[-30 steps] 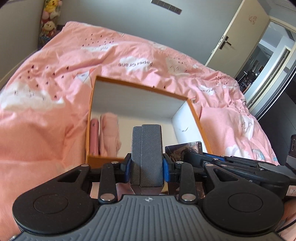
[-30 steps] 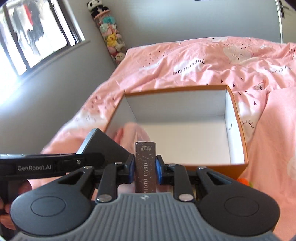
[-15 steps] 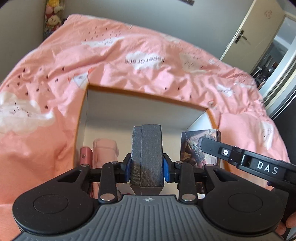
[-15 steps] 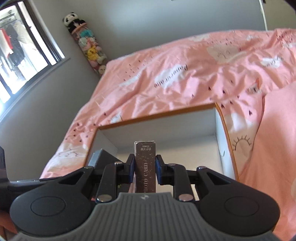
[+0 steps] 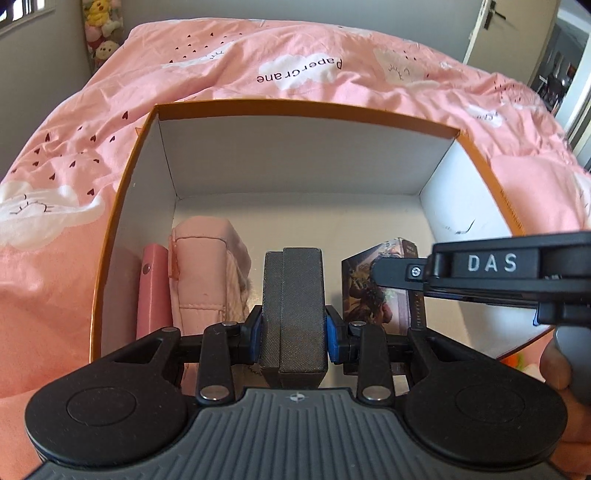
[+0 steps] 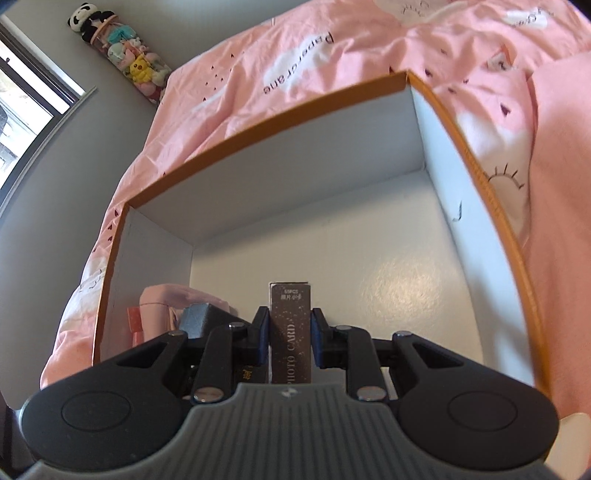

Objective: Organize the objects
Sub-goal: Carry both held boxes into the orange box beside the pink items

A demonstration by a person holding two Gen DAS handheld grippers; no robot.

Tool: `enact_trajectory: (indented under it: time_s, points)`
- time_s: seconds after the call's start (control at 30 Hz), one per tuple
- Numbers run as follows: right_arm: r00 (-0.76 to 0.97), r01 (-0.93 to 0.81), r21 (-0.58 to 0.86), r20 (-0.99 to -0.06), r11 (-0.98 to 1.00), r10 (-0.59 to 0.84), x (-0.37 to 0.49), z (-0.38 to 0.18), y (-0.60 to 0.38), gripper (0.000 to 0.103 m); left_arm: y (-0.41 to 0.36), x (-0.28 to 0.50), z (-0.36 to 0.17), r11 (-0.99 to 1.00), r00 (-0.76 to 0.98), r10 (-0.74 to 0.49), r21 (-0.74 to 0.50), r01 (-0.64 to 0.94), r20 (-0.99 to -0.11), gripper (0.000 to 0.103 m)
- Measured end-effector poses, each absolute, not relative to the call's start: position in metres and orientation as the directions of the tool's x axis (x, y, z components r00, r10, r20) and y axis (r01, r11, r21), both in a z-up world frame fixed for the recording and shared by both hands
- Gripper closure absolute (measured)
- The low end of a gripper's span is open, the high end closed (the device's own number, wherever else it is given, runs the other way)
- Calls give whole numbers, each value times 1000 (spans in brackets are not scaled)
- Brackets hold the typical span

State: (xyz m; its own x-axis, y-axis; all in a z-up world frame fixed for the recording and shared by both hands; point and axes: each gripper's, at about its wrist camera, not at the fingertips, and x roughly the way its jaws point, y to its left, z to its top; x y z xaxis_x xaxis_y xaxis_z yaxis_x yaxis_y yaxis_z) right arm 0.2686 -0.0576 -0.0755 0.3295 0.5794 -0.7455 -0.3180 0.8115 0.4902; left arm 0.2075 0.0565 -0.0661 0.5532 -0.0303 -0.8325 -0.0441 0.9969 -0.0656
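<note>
An orange-rimmed box with white walls (image 5: 295,105) (image 6: 258,125) lies open on the pink bed. My left gripper (image 5: 293,314) is shut on a dark grey case (image 5: 293,288) held upright over the box's near part. My right gripper (image 6: 289,332) is shut on a dark "PHOTO CARD" box (image 6: 289,325), held upright inside the orange box; the card box also shows in the left wrist view (image 5: 384,291), to the right of the grey case. A pink pouch (image 5: 203,266) (image 6: 162,302) and a pink flat case (image 5: 153,288) stand against the box's left wall.
The pink duvet (image 5: 295,55) surrounds the box. A tube of plush toys (image 6: 122,55) stands by the wall near a window (image 6: 22,110). A door (image 5: 498,26) is at the far right. The box floor's far half (image 6: 369,258) is bare.
Both grippers have moved forward and down into the box with their loads. The box fills more of both views. The pouch and pink case look closer.
</note>
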Motion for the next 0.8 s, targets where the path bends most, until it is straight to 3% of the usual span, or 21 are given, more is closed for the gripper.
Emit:
enact_trajectory:
  time_s: [0.33, 0.6, 0.7, 0.8]
  points:
    - [276, -321, 481, -777, 816, 566, 267, -92, -42, 79, 55, 210, -70, 999, 518, -21, -42, -28, -855, 65]
    - [277, -330, 463, -785, 822, 554, 268, -90, -39, 79, 68, 203, -61, 996, 520, -89, -91, 22, -849, 57]
    - [280, -334, 454, -789, 826, 547, 268, -88, -37, 79, 72, 199, -54, 993, 522, -117, -106, 51, -845, 57]
    - [281, -341, 444, -793, 829, 540, 267, -87, -34, 79, 74, 198, -50, 991, 511, -135, -114, 73, -849, 66]
